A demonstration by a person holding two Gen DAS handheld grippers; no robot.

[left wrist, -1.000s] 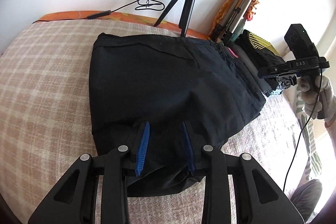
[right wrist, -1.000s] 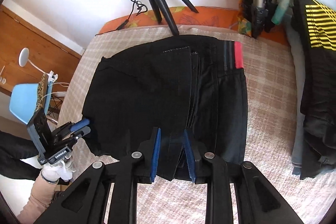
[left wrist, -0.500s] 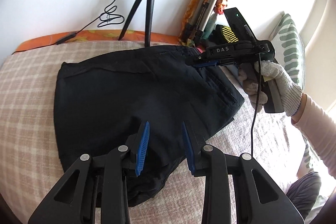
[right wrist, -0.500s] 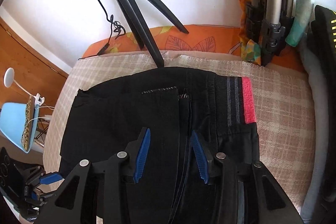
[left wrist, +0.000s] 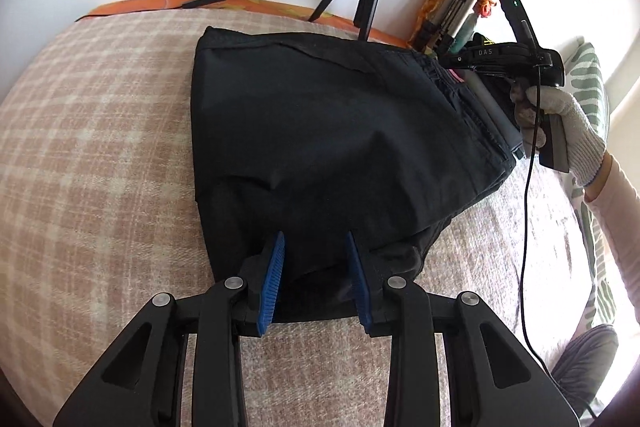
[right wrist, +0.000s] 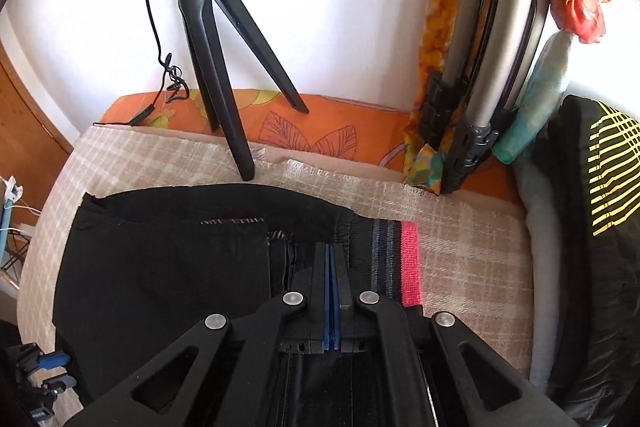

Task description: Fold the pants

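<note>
Black pants (left wrist: 340, 131) lie folded on a checked blanket (left wrist: 100, 147). My left gripper (left wrist: 316, 259) is at their near edge, and its blue pads grip a raised bunch of the black fabric. My right gripper (right wrist: 331, 251) is shut at the far end. Its pads press together, and the tips are sunk in the fabric beside the grey and pink waistband (right wrist: 410, 263). In the left wrist view the right gripper (left wrist: 456, 61) sits over that waist corner, held by a gloved hand (left wrist: 576, 143). The left gripper (right wrist: 56, 367) shows low at the left of the right wrist view.
A ring-light tripod (right wrist: 216, 67) stands on the bed just behind the pants. A folded metal stand (right wrist: 492, 67) leans on the wall. A pile of dark clothes with yellow stripes (right wrist: 600, 227) lies to the right. A black cable (left wrist: 528, 227) hangs from the right gripper.
The right gripper moved forward to the waistband and its jaws went from apart to pressed together. The left gripper kept its grip on the near edge; its view swung right, then back.
</note>
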